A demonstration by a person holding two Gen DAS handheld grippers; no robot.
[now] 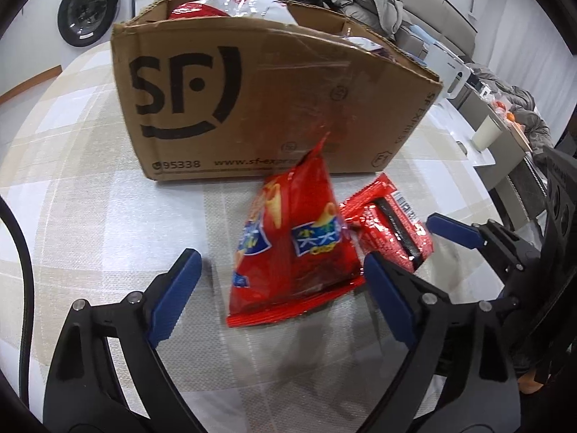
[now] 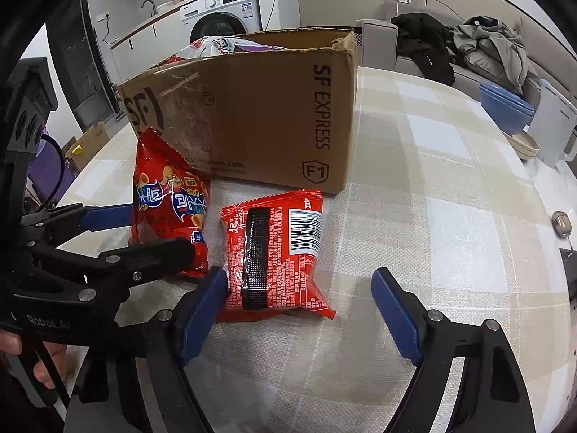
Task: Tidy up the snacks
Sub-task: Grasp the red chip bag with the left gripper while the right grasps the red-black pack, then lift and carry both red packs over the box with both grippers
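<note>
A cardboard box printed with a courier logo stands on a table covered by a pale checked cloth, and several snack packets already poke above its open top. Just in front of the box lie two red packets side by side: a puffed chip bag with blue label patches, propped partly upright with one top corner against the box wall, and a flatter red snack pack lying back side up (its barcode and a black strip face the camera). The left gripper points down at the chip bag with its blue pads spread wide on either side of the bag's lower half; the right-hand pad sits right at the bag's edge, the left-hand one stands clear of it, so nothing is pinched. The right gripper is likewise spread, straddling the lower end of the snack pack, its left pad just beside the pack's edge and its right pad well apart. A washing machine and a sofa heaped with clothes sit beyond the table.
</note>
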